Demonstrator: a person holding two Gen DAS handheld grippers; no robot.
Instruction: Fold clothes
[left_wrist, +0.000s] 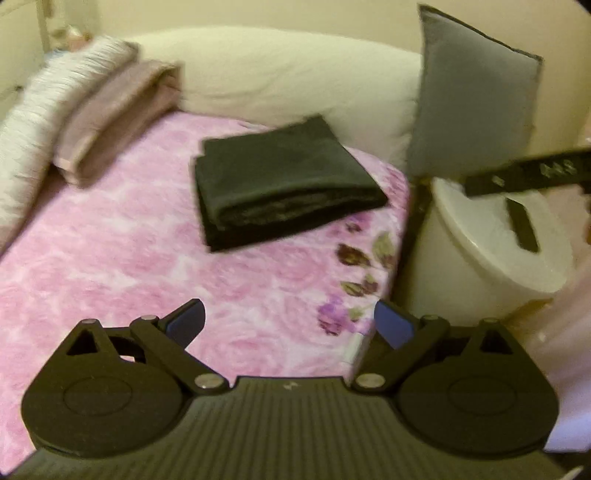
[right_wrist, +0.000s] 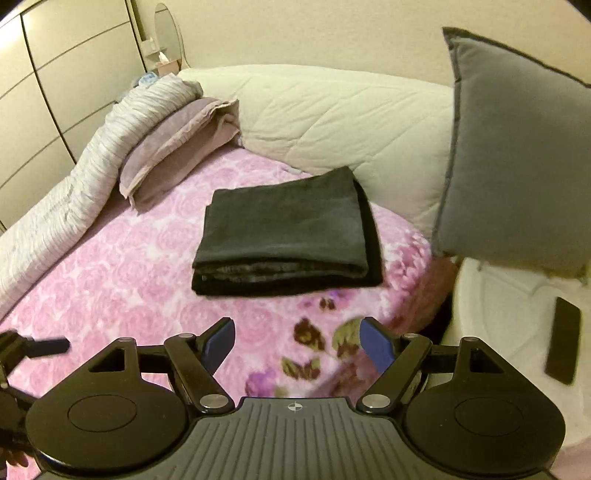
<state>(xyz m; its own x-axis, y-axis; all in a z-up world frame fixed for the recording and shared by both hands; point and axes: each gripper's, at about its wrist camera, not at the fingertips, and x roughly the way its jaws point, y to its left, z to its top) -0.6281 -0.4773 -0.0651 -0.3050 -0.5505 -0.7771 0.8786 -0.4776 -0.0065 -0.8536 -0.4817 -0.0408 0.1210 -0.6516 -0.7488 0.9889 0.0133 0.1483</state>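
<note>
A black garment (left_wrist: 284, 177) (right_wrist: 284, 221) lies folded into a thick rectangle on the pink floral blanket (left_wrist: 129, 258) (right_wrist: 129, 266) that covers the bed. Its folded edges face me. My left gripper (left_wrist: 288, 314) hovers above the blanket, well short of the garment, jaws wide open and nothing between them. My right gripper (right_wrist: 297, 328) hangs over the blanket's flowered edge, also back from the garment, open and empty. Neither gripper touches the cloth.
A white duvet (right_wrist: 332, 110) is bunched behind the garment and a grey pillow (right_wrist: 517, 158) stands at right. A folded mauve blanket (right_wrist: 177, 147) and striped quilt (right_wrist: 74, 184) lie at left. Right of the bed, a white round stand (right_wrist: 498, 314) carries a black slab (right_wrist: 563, 341).
</note>
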